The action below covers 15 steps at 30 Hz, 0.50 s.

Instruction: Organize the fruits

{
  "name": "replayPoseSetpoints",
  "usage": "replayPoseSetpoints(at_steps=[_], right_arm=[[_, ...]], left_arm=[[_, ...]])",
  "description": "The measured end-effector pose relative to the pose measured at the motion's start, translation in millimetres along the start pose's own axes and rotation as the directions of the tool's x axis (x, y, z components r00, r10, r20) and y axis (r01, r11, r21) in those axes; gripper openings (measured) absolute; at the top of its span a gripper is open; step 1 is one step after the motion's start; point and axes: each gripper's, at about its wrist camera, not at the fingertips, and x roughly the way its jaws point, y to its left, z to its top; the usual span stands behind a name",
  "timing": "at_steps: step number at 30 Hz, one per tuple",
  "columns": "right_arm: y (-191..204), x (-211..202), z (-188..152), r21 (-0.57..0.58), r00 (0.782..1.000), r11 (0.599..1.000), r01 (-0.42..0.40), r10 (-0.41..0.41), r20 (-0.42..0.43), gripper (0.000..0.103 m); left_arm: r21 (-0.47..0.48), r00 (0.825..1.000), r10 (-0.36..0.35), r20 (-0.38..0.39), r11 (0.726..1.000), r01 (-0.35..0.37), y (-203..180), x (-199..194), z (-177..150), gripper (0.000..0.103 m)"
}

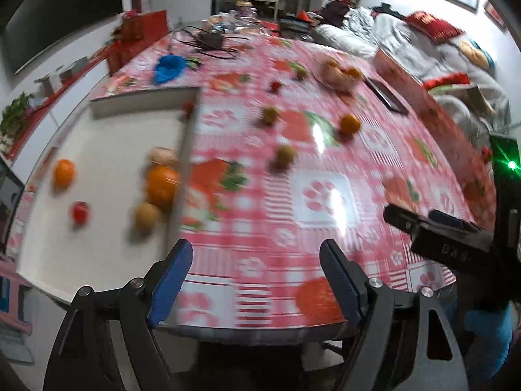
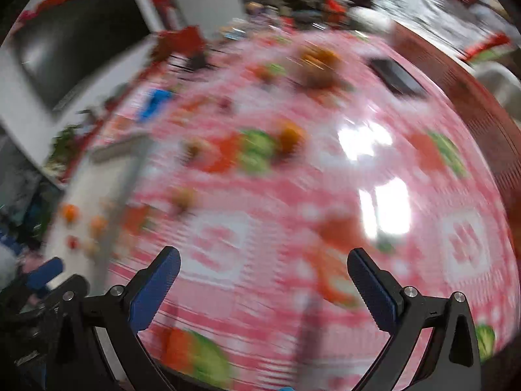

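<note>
A long table under a glossy pink-and-white checked cloth (image 1: 260, 195) holds a shallow white rectangular tray (image 1: 107, 169) at its left edge. Inside the tray lie two oranges (image 1: 161, 185), a small red fruit (image 1: 80, 212) and a tan round fruit (image 1: 146, 216). More small fruits (image 1: 350, 124) sit scattered on the cloth. The left gripper (image 1: 255, 280) and right gripper (image 2: 263, 283) both hover with blue-padded jaws spread, empty.

home, living rm | sofa (image 1: 407, 42) | TV (image 2: 75, 39) | tablecloth (image 1: 325, 195)
</note>
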Motion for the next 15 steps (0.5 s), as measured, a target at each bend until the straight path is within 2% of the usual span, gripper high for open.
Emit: replayPoseSetpoints(at_steps=[3, 5, 8, 11, 15], right_arm=[[-23.0, 2.7, -20.6, 0.019, 0.998, 0.998, 0.066, -0.066, 0.007, 0.103], [-25.0, -0.9, -31.6, -0.026, 0.991, 0.992, 0.124, -0.123, 0.052, 0.103], [-20.0, -2.1, -43.9, -0.084, 0.981, 0.984, 0.158, -0.147, 0.123, 0.103], [-22.0, -3.6, -52.0, -0.075, 0.971, 0.984, 0.16, -0.143, 0.193, 0.103], [-21.9, -5.2, -60.6, -0.057, 0.949, 0.982, 0.178, -0.156, 0.274, 0.103]], left_arm=[[0.027, 0.999, 0.026, 0.033, 0.999, -0.027, -25.1, 19.0, -12.1, 0.083], [0.036, 0.999, 0.035, 0.025, 0.999, -0.036, -34.2, 33.0, -19.4, 0.083], [0.075, 0.99, 0.06, 0.13, 0.995, -0.07, -43.3, 34.4, -33.5, 0.084], [0.051, 0.983, 0.013, 0.183, 0.998, -0.022, -37.0, 33.5, -41.1, 0.087], [0.068, 0.968, 0.013, 0.252, 0.997, -0.031, -37.8, 33.2, -49.6, 0.088]])
